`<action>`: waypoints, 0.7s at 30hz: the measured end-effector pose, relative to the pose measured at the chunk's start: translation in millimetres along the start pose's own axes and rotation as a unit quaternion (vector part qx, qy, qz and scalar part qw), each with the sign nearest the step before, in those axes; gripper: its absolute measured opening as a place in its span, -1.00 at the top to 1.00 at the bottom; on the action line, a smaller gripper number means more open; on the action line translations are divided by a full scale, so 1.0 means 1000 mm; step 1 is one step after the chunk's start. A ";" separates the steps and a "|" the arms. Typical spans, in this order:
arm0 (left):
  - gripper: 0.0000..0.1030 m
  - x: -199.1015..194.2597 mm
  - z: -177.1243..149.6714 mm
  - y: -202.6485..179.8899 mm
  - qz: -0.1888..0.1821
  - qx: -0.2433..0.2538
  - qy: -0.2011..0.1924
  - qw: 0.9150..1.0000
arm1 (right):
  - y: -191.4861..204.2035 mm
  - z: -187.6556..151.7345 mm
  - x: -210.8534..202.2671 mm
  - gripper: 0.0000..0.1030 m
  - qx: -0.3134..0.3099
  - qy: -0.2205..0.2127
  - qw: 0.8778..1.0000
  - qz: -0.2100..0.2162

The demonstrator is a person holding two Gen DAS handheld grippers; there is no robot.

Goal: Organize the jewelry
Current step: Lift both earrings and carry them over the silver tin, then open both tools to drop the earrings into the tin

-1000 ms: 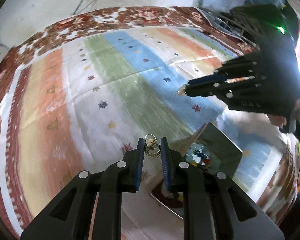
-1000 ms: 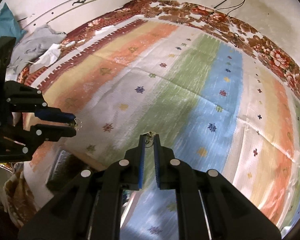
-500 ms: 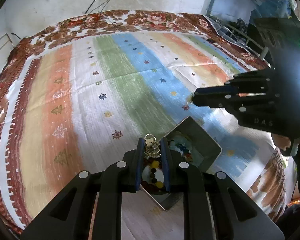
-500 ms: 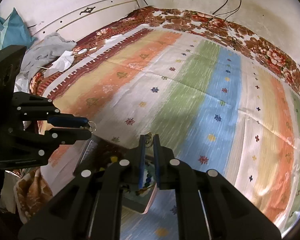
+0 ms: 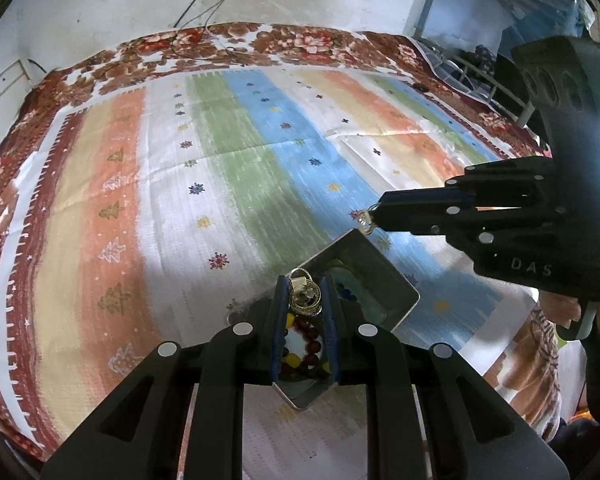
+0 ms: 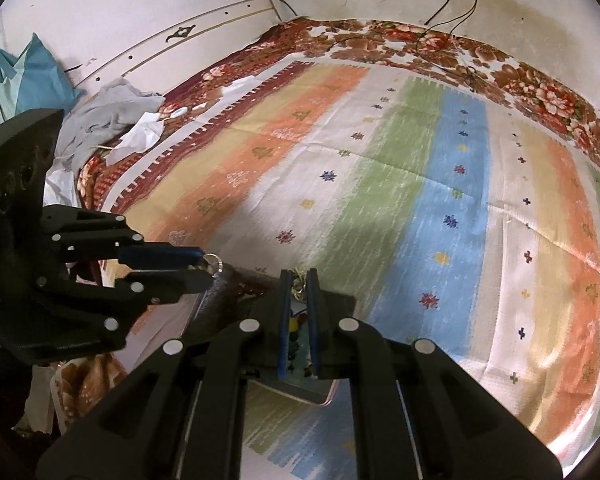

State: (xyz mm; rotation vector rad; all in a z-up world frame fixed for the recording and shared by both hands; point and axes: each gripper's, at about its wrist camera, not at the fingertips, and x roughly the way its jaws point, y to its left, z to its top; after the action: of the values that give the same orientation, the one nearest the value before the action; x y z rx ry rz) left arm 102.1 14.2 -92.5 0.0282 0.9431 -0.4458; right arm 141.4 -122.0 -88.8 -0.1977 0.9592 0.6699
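Two tools over one tin (image 5: 396, 280) of beads: left tool (image 5: 305, 298) clamped on a ring cluster (image 5: 306, 295), right tool (image 6: 299, 280) pinching one small ring (image 5: 366, 222).

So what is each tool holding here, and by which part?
The left tool pinches a gold ring by its band sides, between the blue pads. The right tool grips a small gold jewelry piece at its upper end; it hangs from the fingertips.
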 end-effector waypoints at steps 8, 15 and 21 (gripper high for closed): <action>0.26 0.005 -0.004 -0.005 0.002 0.007 0.005 1.000 | 0.012 -0.006 0.007 0.32 -0.017 0.013 1.000 0.008; -0.32 0.001 -0.011 -0.009 0.037 0.020 0.000 0.999 | -0.001 -0.012 0.001 0.12 0.013 0.003 1.000 -0.006; -0.85 -0.001 -0.015 -0.018 0.073 0.020 -0.001 0.997 | -0.009 -0.018 -0.007 -0.28 0.038 -0.009 0.999 -0.028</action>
State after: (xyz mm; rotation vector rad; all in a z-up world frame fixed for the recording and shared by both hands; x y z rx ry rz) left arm 83.4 1.9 -97.2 0.1316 0.9229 -0.3293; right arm 131.6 -139.7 -94.2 -0.1495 0.9566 0.5826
